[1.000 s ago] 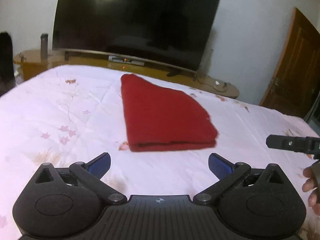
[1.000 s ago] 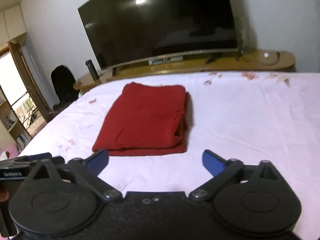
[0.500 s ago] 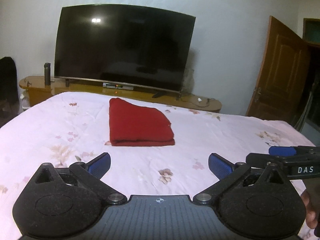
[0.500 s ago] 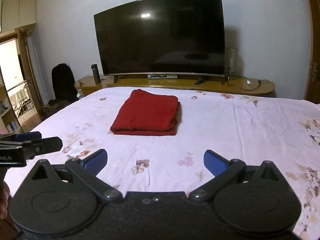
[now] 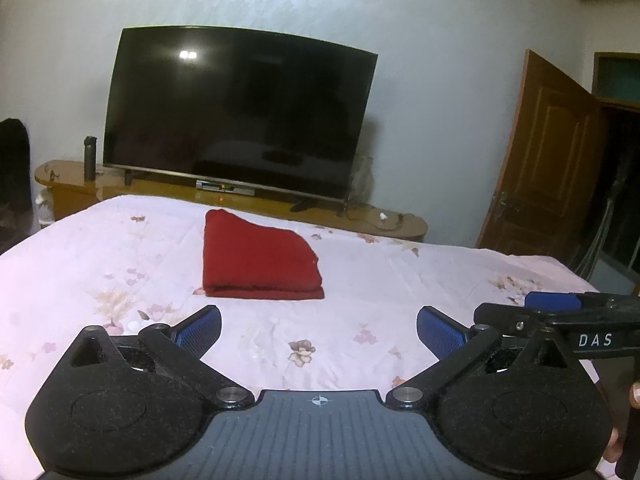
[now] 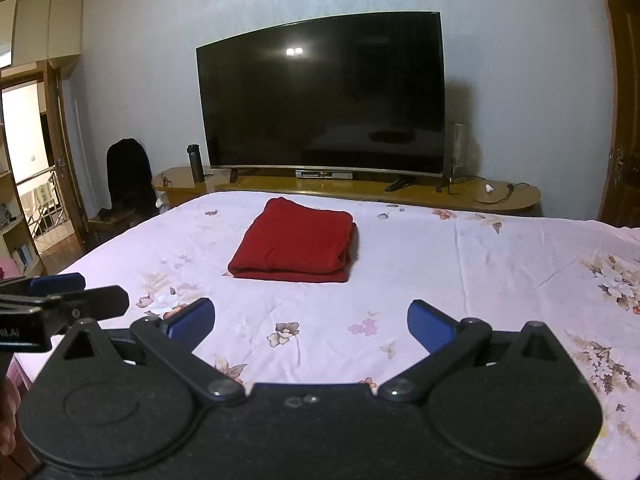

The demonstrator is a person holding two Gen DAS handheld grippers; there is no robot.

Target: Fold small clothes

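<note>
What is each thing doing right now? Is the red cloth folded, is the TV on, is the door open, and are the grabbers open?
Red knitted cloth: folded, lying flat on the flowered pink bedsheet.
Big black television: screen dark, off.
Brown wooden door: open.
Dark bottle: upright, lid on.
Left gripper: open, fingers empty.
Right gripper: open, fingers empty.

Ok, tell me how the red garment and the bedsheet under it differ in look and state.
The red garment is plain and solid red; the bedsheet is pale pink with printed flowers. The garment is folded into a compact stack with layered edges; the bedsheet lies spread out in one layer. Both are cloth, and neither gripper touches them.
</note>
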